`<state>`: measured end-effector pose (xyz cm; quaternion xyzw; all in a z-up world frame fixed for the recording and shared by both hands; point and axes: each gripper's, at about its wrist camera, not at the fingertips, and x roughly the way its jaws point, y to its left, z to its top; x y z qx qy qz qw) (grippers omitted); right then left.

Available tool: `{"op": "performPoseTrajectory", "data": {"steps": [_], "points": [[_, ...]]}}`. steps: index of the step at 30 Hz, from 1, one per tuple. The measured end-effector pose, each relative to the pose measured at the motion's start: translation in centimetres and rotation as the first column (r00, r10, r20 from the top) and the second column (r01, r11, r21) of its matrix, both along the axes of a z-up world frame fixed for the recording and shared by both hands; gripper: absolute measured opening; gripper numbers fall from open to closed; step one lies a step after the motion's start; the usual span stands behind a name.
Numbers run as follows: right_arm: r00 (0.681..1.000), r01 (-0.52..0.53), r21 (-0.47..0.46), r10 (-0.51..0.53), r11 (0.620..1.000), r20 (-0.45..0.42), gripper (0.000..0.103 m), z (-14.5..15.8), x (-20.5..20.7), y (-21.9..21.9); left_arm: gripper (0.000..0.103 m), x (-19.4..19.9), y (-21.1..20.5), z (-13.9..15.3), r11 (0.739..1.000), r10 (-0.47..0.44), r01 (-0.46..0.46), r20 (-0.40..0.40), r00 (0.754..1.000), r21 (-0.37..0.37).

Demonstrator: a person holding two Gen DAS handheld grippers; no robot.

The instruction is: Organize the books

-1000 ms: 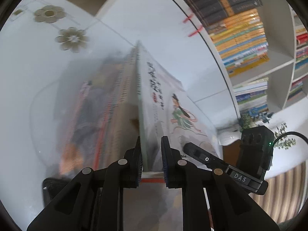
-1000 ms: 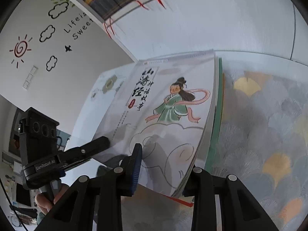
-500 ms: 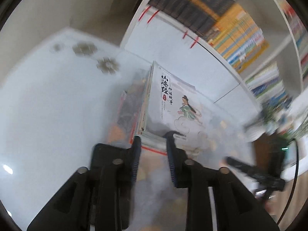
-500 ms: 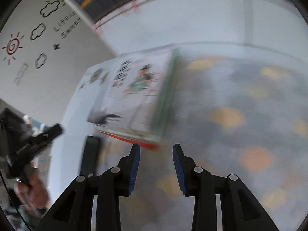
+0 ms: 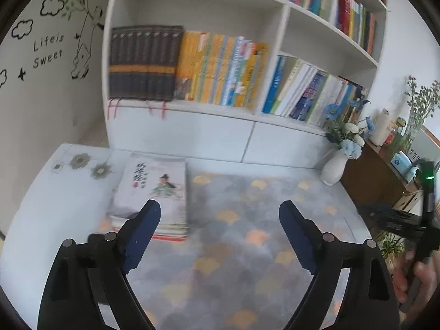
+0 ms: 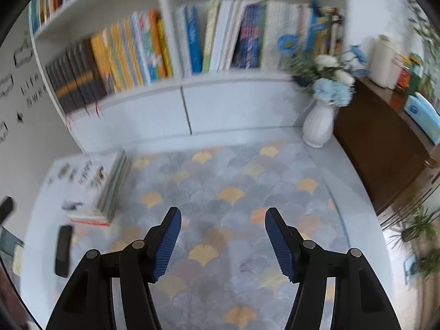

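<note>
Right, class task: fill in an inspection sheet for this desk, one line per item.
Surface: white desk under a grey mat with orange fan shapes.
Job's things: stack of books lying flat at the mat's left edge.
Clutter: white vase of flowers at the back right; black flat device near the stack.
Grippers: left tool and right tool both opening, nothing between the jaws.
Cables: nothing seen.
Surroundings: white bookshelf full of books; brown cabinet on the right.
</note>
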<state>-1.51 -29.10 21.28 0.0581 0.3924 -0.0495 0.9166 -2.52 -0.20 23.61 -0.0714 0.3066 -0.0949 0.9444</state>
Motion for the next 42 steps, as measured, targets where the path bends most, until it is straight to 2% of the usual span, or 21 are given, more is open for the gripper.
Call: {"op": "performPoseTrajectory", "data": {"steps": [1,3,4,7,10,15,19,21,23,25,29,37,42], "points": [[1.000,0.001,0.008,-0.001,1.000,0.013,0.071,0.6,-0.6,-0.7,0.087,0.1,-1.0,-0.2,1.000,0.015,-0.015,-0.012,1.000,0.010],[0.999,0.014,-0.002,-0.014,1.000,0.035,0.077,1.4,-2.2,-2.5,0.087,0.3,-2.2,-0.8,1.000,0.027,-0.026,-0.055,0.998,0.011],[0.999,0.022,-0.012,-0.021,1.000,0.043,0.077,1.6,-2.8,-3.1,0.087,0.8,-2.9,-1.5,1.000,0.011,-0.011,-0.110,0.994,0.002],[0.999,0.015,-0.006,-0.014,1.000,0.040,0.077,1.7,-3.9,-4.6,0.087,0.9,-4.2,-2.7,0.999,-0.034,0.028,-0.213,0.977,-0.032],[1.000,0.005,0.005,-0.006,1.000,0.025,0.077,1.2,-4.4,-5.6,0.087,0.0,-5.3,-3.6,1.000,-0.004,0.001,-0.242,0.970,-0.015],[1.000,-0.017,0.018,0.017,1.000,0.000,0.077,-0.7,-4.6,-6.5,0.087,-1.4,-6.7,-4.9,0.998,0.065,-0.059,-0.248,0.966,0.032],[0.999,-0.040,0.031,0.041,0.999,-0.018,0.077,-1.2,-4.8,-7.1,0.088,-2.0,-7.8,-5.4,0.989,0.128,-0.110,-0.209,0.969,0.096],[0.999,-0.049,0.033,0.049,0.998,-0.004,0.077,-0.9,-4.8,-7.4,0.088,-1.4,-8.5,-6.1,0.983,0.118,-0.078,-0.255,0.960,0.164],[0.999,-0.054,0.032,0.054,0.998,0.004,0.077,-0.6,-4.9,-7.5,0.088,-1.5,-9.4,-6.8,0.959,0.151,-0.080,-0.255,0.955,0.271],[0.998,-0.066,0.035,0.066,0.997,0.005,0.077,-0.7,-4.8,-7.6,0.089,-2.3,-10.0,-7.0,0.946,0.164,-0.086,-0.232,0.959,0.312],[0.996,-0.082,0.047,0.083,0.996,-0.019,0.077,-1.5,-4.4,-7.6,0.089,-2.5,-10.1,-7.3,0.957,0.156,-0.082,-0.256,0.954,0.277],[0.997,-0.075,0.051,0.075,0.996,-0.010,0.078,-1.6,-4.7,-8.3,0.088,-2.0,-9.8,-7.6,0.976,0.151,-0.094,-0.295,0.943,0.198],[0.998,-0.065,0.060,0.067,0.996,-0.021,0.078,-1.8,-4.5,-8.9,0.088,-2.1,-10.7,-7.4,0.976,0.145,-0.089,-0.285,0.947,0.200]]}}
